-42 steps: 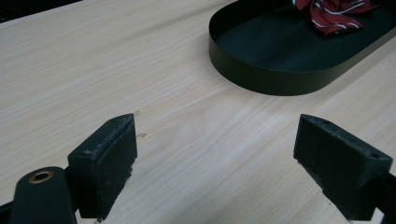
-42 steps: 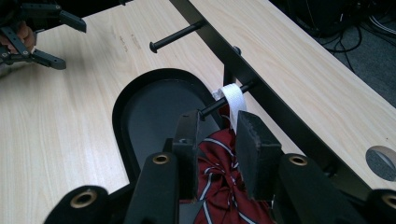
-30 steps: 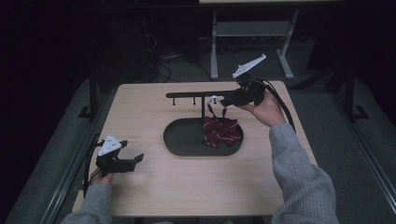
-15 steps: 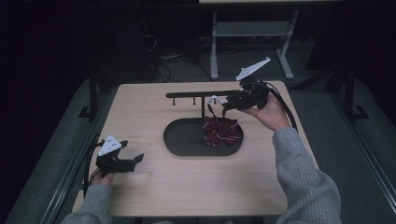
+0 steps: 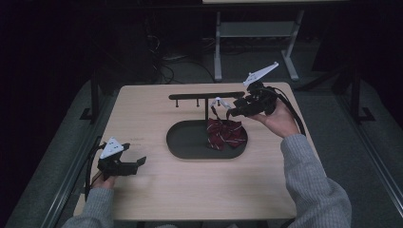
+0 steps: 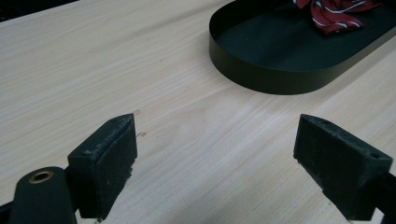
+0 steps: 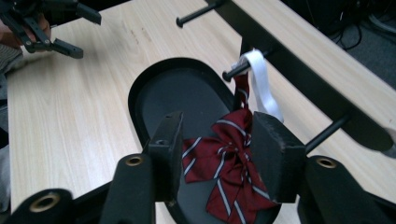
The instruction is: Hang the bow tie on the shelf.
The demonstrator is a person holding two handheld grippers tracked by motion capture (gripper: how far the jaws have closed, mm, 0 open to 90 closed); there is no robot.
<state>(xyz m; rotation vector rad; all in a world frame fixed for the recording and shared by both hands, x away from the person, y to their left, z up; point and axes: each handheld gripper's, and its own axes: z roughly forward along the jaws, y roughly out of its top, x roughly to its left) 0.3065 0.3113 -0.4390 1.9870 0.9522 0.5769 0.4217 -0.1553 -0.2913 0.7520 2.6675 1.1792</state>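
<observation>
High view: bow tie (image 5: 226, 134) in tray (image 5: 185, 142)

A dim room: pale wooden table (image 5: 190, 190) on grey carpet (image 5: 375, 142), with a metal-framed stand (image 5: 256, 33) behind.

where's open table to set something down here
Bare wood lies between the left hand-held gripper and the tray, and along the near edge. It is crowded by the rack, where the bow tie hangs under the right hand-held gripper.
</observation>
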